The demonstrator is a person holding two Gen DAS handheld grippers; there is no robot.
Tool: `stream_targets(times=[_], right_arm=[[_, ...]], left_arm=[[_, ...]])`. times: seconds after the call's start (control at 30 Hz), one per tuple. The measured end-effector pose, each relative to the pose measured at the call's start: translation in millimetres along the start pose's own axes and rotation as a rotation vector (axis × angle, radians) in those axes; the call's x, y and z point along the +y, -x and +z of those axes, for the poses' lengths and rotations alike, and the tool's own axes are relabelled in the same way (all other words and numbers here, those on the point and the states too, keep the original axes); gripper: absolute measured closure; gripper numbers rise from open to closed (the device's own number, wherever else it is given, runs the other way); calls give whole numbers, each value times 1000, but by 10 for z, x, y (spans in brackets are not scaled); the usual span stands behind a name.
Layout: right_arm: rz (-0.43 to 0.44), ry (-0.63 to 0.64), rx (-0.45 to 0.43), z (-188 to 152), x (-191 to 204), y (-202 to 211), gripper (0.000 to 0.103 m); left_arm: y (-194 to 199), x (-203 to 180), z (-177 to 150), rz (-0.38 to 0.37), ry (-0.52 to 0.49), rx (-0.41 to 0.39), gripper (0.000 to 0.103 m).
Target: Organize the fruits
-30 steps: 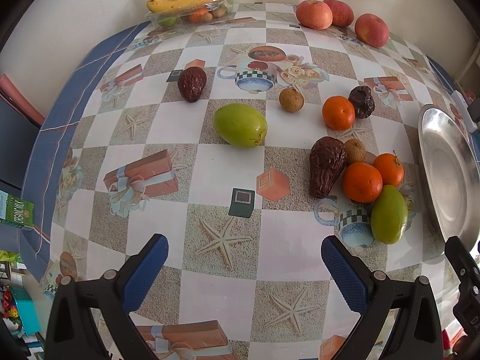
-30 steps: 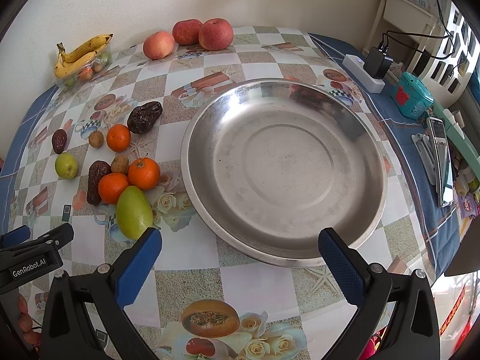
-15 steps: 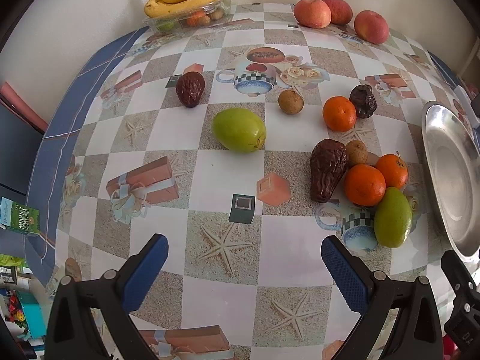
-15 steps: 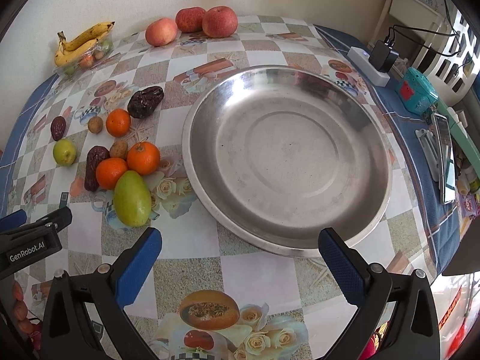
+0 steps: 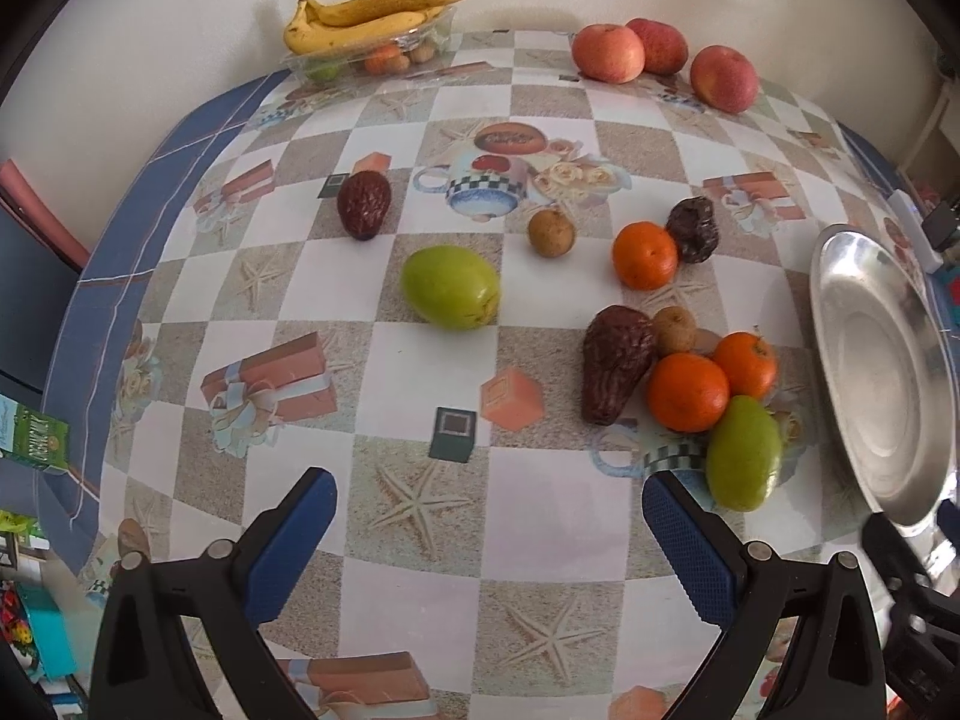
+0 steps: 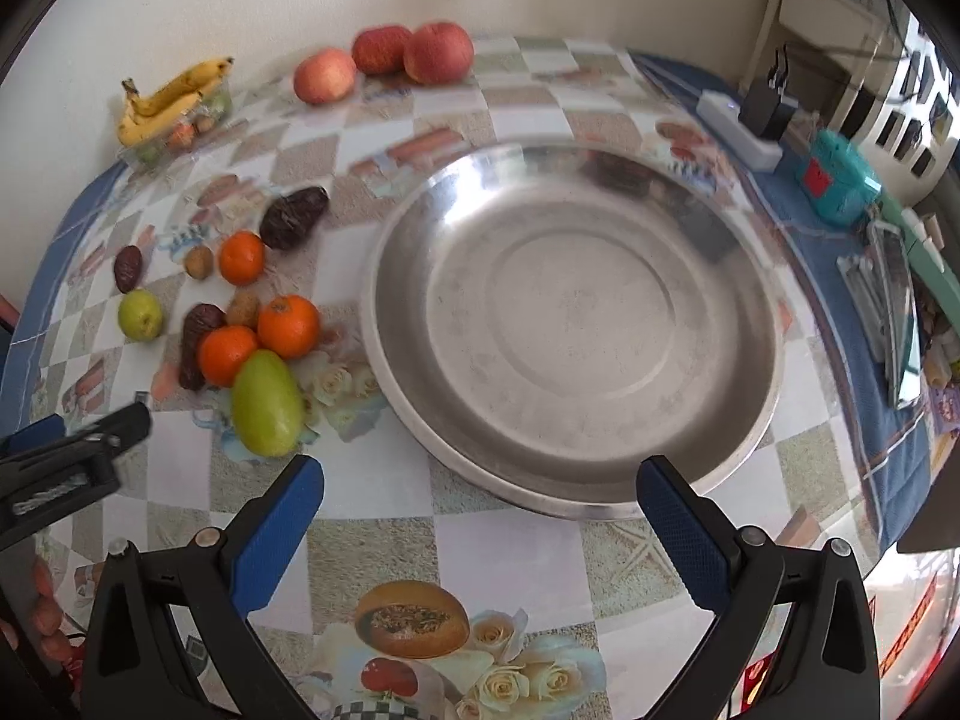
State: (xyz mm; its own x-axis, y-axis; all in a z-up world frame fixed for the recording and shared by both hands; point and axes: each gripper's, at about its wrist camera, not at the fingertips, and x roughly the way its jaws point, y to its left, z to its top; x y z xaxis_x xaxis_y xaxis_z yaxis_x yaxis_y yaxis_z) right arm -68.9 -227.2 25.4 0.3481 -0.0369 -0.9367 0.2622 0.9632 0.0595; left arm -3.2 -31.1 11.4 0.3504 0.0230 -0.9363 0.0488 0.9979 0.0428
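Fruits point(image 5: 687, 390) lie beside bare steel bowl point(image 6: 576, 474); bananas point(image 5: 360, 15) top clear tray point(image 5: 366, 60).

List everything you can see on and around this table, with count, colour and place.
Metal basin: one, silver, empty, table's right half.
Oranges: three, orange, left of basin.
Green fruits: two, one by the basin, one mid-table.
Dark wrinkled fruits: three, brown, among the oranges and further left.
Small brown fruits: two, tan.
Apples: three, red, far edge.
Bananas: one bunch, yellow, on a clear tray, far corner.
Power strip: white, right edge.
Left gripper: open, blue pads.
Right gripper: open, blue pads.
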Motion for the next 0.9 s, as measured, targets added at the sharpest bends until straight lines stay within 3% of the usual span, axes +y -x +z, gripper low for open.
stream_targets(times=[0.3,0.53,0.6,0.63,0.7,0.9], right_arm=[[29,-2,-31,32,0,-12,0],[144,31,-109,200,235,159,1],[176,44,-80,241,327,105,9],[196,51,-57,263,380,65,18],[210,78,-18,303,478,-6,27],[238,138,35,445,759,-103,37]], left_arm=[[38,-132,53,-50,-20,-56,0],[92,87,245,-164,67,-151,0],[69,152,283,-162,80,-163,0],[36,188,304,-158,90,-149,0],[-27,233,334,-188,111,-109,0],[-71,253,361,-265,159,-93,1]])
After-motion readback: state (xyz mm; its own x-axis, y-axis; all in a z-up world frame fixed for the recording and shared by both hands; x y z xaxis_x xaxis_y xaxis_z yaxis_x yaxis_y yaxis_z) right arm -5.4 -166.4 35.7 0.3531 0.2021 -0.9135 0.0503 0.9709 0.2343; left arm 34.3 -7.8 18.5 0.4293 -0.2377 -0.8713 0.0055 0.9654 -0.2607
